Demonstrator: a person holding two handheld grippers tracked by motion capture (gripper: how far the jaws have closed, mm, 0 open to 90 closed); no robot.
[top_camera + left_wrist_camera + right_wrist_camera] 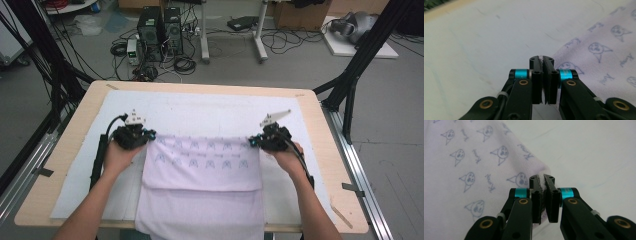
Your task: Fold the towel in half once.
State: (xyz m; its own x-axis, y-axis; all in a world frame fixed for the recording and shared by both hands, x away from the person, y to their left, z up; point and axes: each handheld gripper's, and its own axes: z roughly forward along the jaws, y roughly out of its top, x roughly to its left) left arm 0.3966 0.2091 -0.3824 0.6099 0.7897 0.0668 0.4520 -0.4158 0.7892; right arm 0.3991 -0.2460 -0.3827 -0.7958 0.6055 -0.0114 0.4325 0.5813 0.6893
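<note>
Across the middle of the worktop (75,150), on the white sheet that covers it, I have the lilac towel (202,175) printed with small cat faces lying flat, its near end hanging over the near edge. My left gripper (148,136) sits at the towel's far left corner and my right gripper (254,142) at its far right corner, so the two hold the far hem stretched between them, parallel to the worktop's far edge.

In the left gripper view the jaws stand pressed together with a sliver of pale cloth showing between their tips, the towel spreading away to one side. In the right gripper view the jaws are likewise clamped on the corner, a fold of lilac cloth pinched plainly between the pads (540,192).

A straight edge runs across the towel nearer me, with a layer lying on top of the rest, so I judge this a fold in hand: I grip both corners at once to keep the hem taut and square as the layer settles. Both of my hands rest low by the cloth. Letting go unevenly could skew the fold.
</note>
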